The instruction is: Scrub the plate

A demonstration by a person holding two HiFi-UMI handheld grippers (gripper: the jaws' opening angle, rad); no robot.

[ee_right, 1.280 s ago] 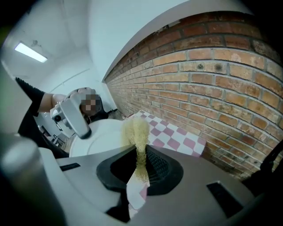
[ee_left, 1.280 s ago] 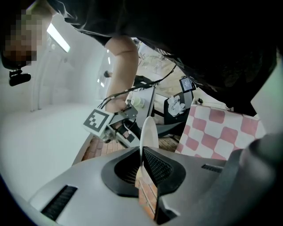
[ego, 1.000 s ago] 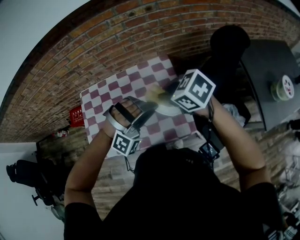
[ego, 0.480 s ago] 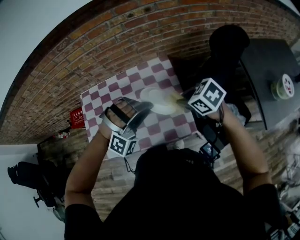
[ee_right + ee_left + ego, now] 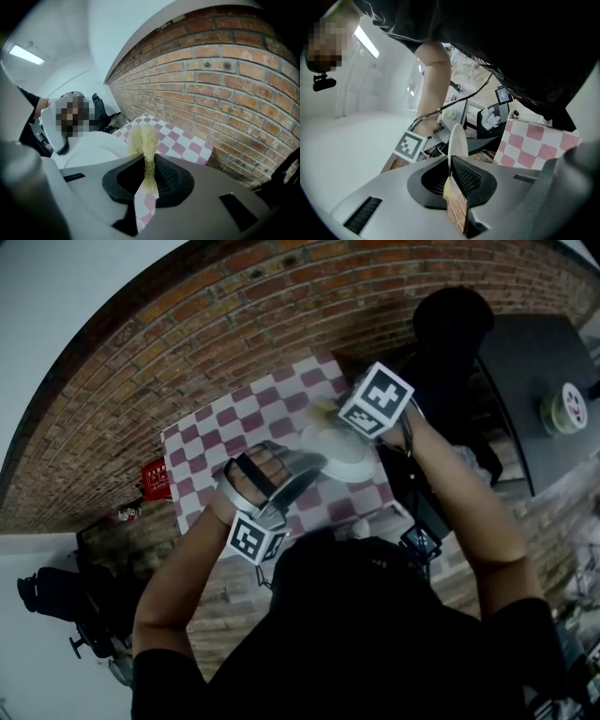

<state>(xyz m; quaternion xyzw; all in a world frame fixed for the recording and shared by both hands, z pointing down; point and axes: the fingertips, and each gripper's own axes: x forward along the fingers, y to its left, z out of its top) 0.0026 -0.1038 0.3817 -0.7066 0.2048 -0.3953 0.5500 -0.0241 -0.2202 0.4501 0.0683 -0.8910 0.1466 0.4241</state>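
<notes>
Closest to the camera, low in the head view, are my dark top and both bare forearms reaching up toward frame centre.

Left gripper (image 5: 305, 470): marker cube at lower left of centre, jaws pointing up and right. In the left gripper view the jaws are nearly together and pinch the rim of the white plate (image 5: 457, 140), with both pads on it. The plate shows edge-on there, as a thin white sliver standing up out of the jaws.

Right gripper (image 5: 149, 176): jaws narrow, clamped on a yellow sponge (image 5: 143, 140). The fuzzy end of the sponge sticks out past the jaw tips. In the head view this gripper's cube sits upper right of centre, just above the plate.

The plate is at the middle of the head view, between the two grippers and over the right part of the table. In the right gripper view its white face fills the lower left, just beside the sponge. I can't tell whether the sponge touches it, or whether the plate rests on the cloth.

Below it is the table (image 5: 202, 442) with a pink-and-white checked cloth. A small red item (image 5: 153, 474) lies off its left edge. At far right is a black table (image 5: 539, 352) with a round white container (image 5: 565, 415) on it.

Farthest back, a brick wall (image 5: 187, 324) arcs across the top.
</notes>
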